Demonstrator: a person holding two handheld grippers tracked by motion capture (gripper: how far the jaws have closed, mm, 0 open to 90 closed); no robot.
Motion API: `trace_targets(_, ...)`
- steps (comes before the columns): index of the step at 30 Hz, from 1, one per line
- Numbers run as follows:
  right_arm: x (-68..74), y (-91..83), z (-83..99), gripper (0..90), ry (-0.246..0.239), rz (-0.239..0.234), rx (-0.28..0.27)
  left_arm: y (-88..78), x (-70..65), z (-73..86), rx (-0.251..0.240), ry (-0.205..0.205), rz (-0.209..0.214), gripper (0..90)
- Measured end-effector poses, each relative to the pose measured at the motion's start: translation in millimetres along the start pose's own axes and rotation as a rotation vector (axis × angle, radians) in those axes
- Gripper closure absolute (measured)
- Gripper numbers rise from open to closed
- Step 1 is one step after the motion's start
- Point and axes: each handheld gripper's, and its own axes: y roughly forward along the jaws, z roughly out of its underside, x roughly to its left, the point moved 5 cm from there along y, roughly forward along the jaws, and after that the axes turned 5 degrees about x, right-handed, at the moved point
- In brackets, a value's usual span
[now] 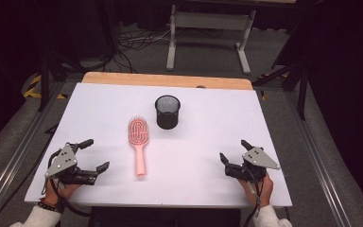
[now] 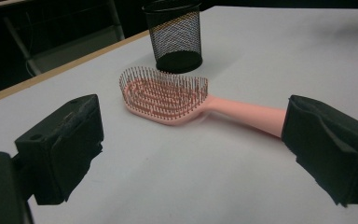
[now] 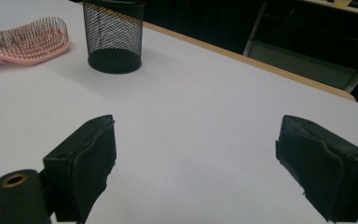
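A pink hairbrush (image 1: 138,143) lies flat on the white table (image 1: 203,127), bristles up, handle toward the person. Behind it stands a black mesh cup (image 1: 167,111), upright and empty-looking. My left gripper (image 1: 96,153) rests near the front left edge, open, with nothing between its jaws. In the left gripper view the hairbrush (image 2: 168,95) lies ahead of the jaws with the mesh cup (image 2: 175,35) beyond. My right gripper (image 1: 234,150) is open near the front right. The right gripper view has the mesh cup (image 3: 113,37) and the hairbrush head (image 3: 30,42) far off at upper left.
A wooden strip (image 1: 168,80) runs along the table's far edge. Beyond it stand a white metal frame (image 1: 208,33) and loose cables (image 1: 132,45) on the floor. Bare white tabletop lies between the two grippers.
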Motion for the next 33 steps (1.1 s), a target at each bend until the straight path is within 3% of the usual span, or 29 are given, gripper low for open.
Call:
trace_targets(6,1.2,-3.8,-3.5,17.0,-0.013,-0.009,-0.017,-1.3,-2.7,0.6,0.003,0.002,0.001,6.5)
trace_targets(16,7.2,2.2,-7.4,19.5,-0.001,-0.032,0.033,-2.9,-4.8,0.5,0.002,0.009,0.018,6.5)
trace_targets(19,10.4,2.4,-12.0,21.6,-0.03,-0.002,0.034,-3.3,-5.8,-0.3,-0.007,0.012,0.033,6.6)
trace_targets(25,13.4,1.2,-14.0,22.4,-0.044,0.007,0.033,-3.4,-9.2,-1.8,0.002,0.012,0.029,6.9)
trace_targets(28,12.6,1.8,-12.4,22.4,-0.058,0.032,0.047,-1.6,-10.5,-4.3,0.008,-0.039,0.026,10.9)
trace_targets(31,8.6,1.5,-10.2,22.4,-0.062,0.069,0.048,2.7,-11.0,-6.9,0.045,-0.089,-0.006,11.7)
trace_targets(33,4.4,0.4,-8.3,22.0,-0.049,0.085,0.052,5.8,-12.9,-8.0,0.062,-0.102,-0.01,12.0)
